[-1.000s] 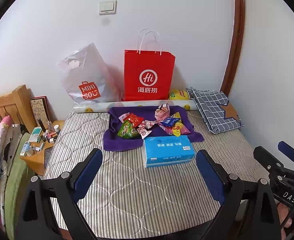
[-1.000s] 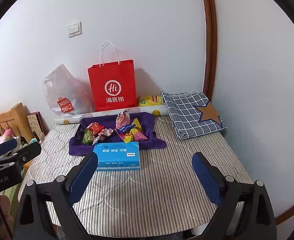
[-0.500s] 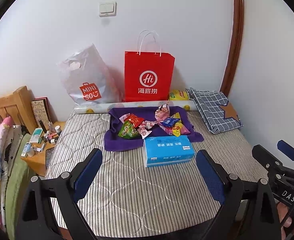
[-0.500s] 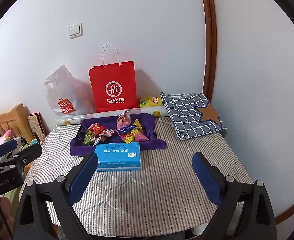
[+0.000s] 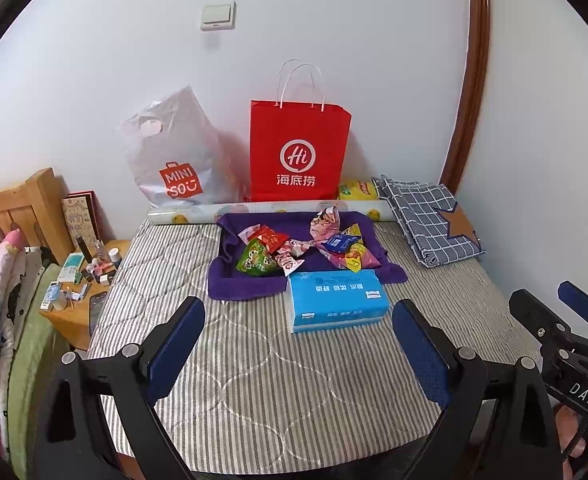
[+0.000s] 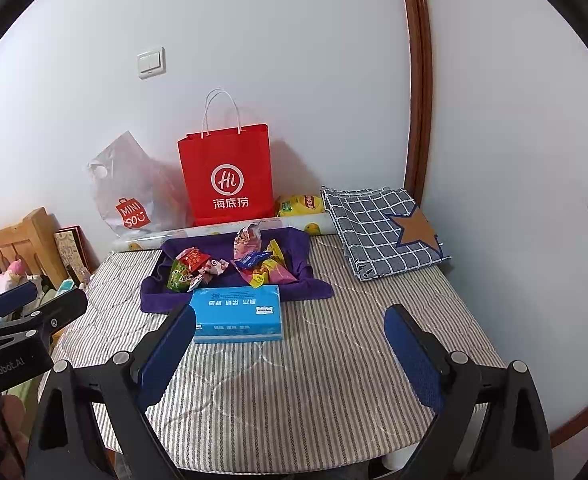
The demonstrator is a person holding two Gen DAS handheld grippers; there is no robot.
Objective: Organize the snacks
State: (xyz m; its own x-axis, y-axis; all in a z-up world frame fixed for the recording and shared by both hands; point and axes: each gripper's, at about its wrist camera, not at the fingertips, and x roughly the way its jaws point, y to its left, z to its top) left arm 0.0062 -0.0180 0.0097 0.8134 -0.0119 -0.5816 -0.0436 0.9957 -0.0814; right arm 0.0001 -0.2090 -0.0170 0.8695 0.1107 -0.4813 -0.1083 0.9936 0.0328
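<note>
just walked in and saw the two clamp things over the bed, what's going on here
A person holds a two-finger gripper in each hand over a striped mattress. The left gripper and right gripper are both open and hold nothing. Ahead, a heap of snack packets lies on a purple cloth, with a blue tissue pack in front of it. A red paper bag and a Miniso plastic bag stand against the wall. No snack has been picked up yet.

Snack packets (image 6: 230, 266) are lying on a purple cloth (image 6: 314, 286) — near the bed's (image 6: 314, 380) far edge. A blue tissue pack (image 6: 238, 312) is sitting just in front.
</note>
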